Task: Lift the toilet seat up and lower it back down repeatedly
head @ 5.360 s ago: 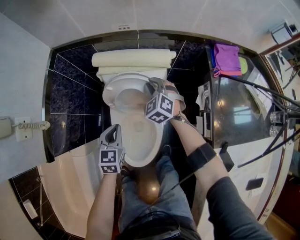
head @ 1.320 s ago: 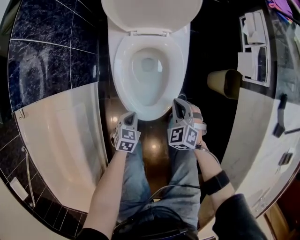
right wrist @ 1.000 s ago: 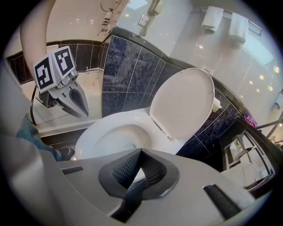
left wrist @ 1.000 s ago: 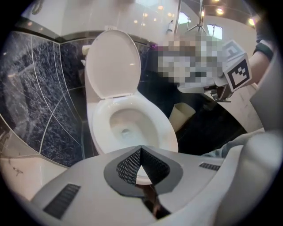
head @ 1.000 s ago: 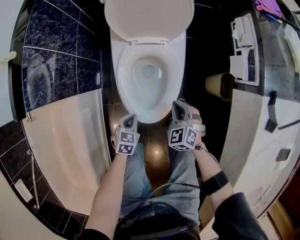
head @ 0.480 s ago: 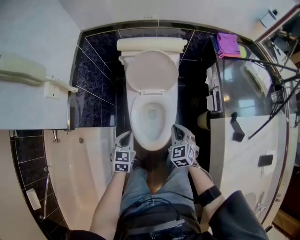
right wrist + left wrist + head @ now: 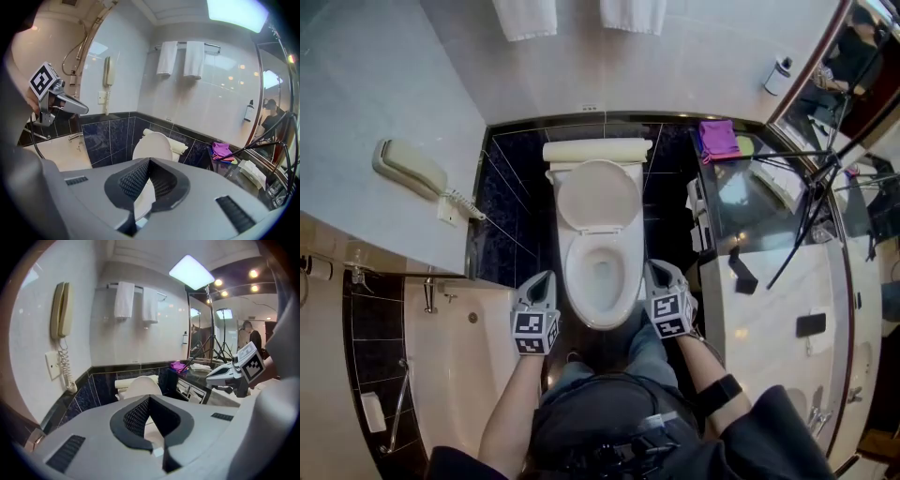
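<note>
Left gripper and right gripper are being held, jaws together and empty, flanking the toilet seat without touching it.

Two towels are hanging right of the phone; dark tiles are running below it, a light glowing overhead.

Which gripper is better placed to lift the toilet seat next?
Right, by a small margin. In the head view the right gripper sits closer to the edge of the lowered toilet seat than the left gripper does. Both flank its front, shut and empty. The lid stands up.
</note>
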